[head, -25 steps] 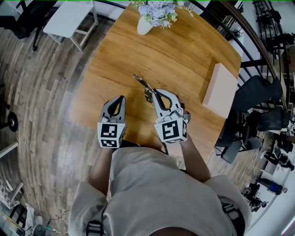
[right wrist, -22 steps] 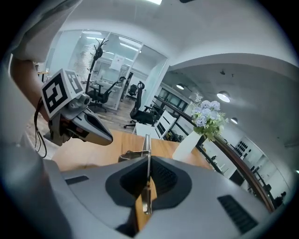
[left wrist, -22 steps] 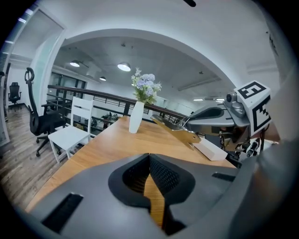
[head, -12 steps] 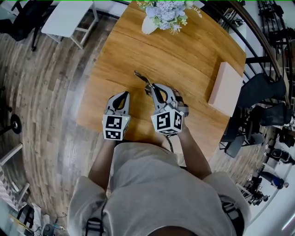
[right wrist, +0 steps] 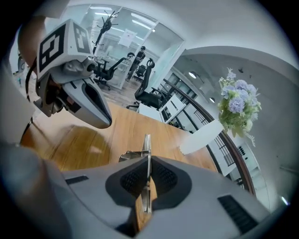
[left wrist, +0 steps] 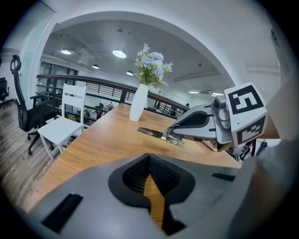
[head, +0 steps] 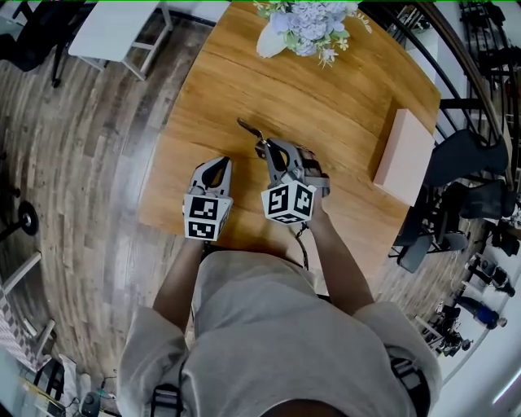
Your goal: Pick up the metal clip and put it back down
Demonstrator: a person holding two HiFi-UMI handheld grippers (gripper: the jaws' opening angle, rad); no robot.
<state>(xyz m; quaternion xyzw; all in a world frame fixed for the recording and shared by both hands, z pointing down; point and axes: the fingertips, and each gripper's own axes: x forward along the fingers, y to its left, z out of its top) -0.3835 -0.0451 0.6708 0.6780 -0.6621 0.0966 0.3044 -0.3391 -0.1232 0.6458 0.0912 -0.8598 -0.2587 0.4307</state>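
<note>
The metal clip (head: 249, 129) is clamped between the jaws of the right gripper (head: 267, 151), over the wooden table (head: 342, 106). The left gripper (head: 219, 166) is held beside it, jaws pressed together with nothing between them.

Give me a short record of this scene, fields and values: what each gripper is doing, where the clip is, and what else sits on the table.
right gripper: shut on the metal clip, which sticks out past its tips
left gripper: shut, nothing between its jaws, beside the right one
clip versus table: low over the wood; contact cannot be told
other items on table: white vase with flowers at the far edge; pink box at the person's right edge
</note>
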